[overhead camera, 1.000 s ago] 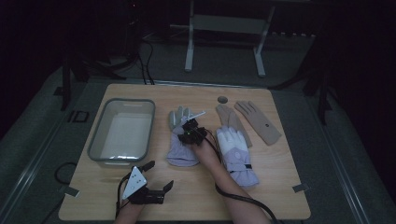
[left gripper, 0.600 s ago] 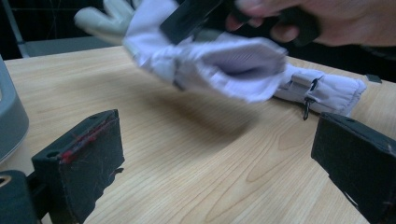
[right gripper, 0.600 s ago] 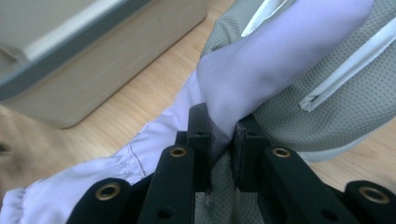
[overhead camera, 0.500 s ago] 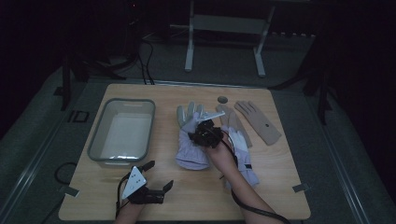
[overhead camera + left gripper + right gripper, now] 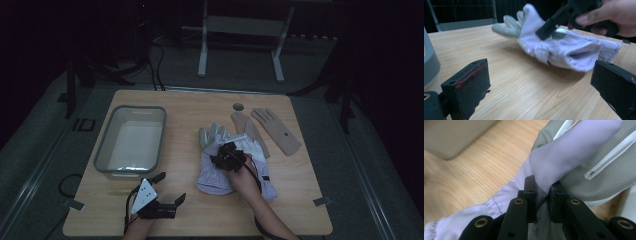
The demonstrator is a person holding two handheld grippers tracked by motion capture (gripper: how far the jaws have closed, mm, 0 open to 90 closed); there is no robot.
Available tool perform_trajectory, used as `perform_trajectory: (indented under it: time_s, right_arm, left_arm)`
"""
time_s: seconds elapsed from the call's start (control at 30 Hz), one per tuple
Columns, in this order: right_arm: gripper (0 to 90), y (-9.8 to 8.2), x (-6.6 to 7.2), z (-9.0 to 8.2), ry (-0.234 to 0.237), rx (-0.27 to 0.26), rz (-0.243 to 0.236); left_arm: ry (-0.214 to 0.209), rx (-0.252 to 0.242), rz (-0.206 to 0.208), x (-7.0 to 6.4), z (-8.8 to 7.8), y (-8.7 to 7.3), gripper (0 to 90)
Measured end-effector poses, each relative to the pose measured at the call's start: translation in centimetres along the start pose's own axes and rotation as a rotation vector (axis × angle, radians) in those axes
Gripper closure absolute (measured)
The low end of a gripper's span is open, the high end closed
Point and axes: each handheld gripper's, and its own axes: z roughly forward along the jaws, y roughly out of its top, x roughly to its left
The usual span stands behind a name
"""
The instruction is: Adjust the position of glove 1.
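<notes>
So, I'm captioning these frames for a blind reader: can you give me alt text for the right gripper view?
The right claw is shut on a fold of the lavender glove, pinching it above the wooden table. Grey mesh fabric shows on the glove, and a grey bin lies blurred in the top left corner.

Right gripper [image 5: 541, 195] clamped, left gripper [image 5: 167, 192] agape

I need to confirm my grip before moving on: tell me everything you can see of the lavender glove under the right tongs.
The lavender glove is soft cloth with grey mesh-like fingers and back panels and a gathered cuff. It lies flat and rumpled on the wooden table, mid-table, right of the grey bin, fingers pointing to the far edge, partly over a white glove. The right tongs are shut on a raised fold of its lavender cloth. The left tongs rest apart, open.
</notes>
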Motion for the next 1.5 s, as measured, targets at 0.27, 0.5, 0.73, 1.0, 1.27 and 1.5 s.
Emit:
perform_trajectory:
  time_s: [0.27, 0.5, 0.73, 1.0, 1.27, 1.5]
  right_arm:
    - [72.2, -0.2, -1.1, 2.8, 0.01, 0.054, 0.008]
    - [61.8, 0.3, -1.8, 3.1, 0.044, 0.062, 0.0]
    - [45.4, 0.6, -2.3, 1.4, 0.055, 0.01, 0.011]
    - [35.8, 0.8, -2.8, -1.5, 0.051, -0.055, 0.005]
    - [40.0, 0.7, -4.0, -4.4, 0.035, -0.095, -0.008]
    - [38.4, -0.4, -5.5, -6.2, -0.01, -0.095, -0.011]
  left_arm:
    - [-0.007, -0.002, 0.003, 0.0, 0.0, 0.0, 2.5]
    - [-0.009, 0.005, 0.003, 0.0, 0.0, 0.0, 2.5]
    - [-0.011, 0.005, 0.002, 0.0, 0.0, 0.0, 2.5]
    - [-0.009, 0.008, 0.002, 0.0, 0.0, 0.0, 2.5]
    - [-0.009, 0.005, -0.002, 0.0, 0.0, 0.0, 2.5]
    - [-0.009, 0.005, -0.003, 0.0, 0.0, 0.0, 2.5]
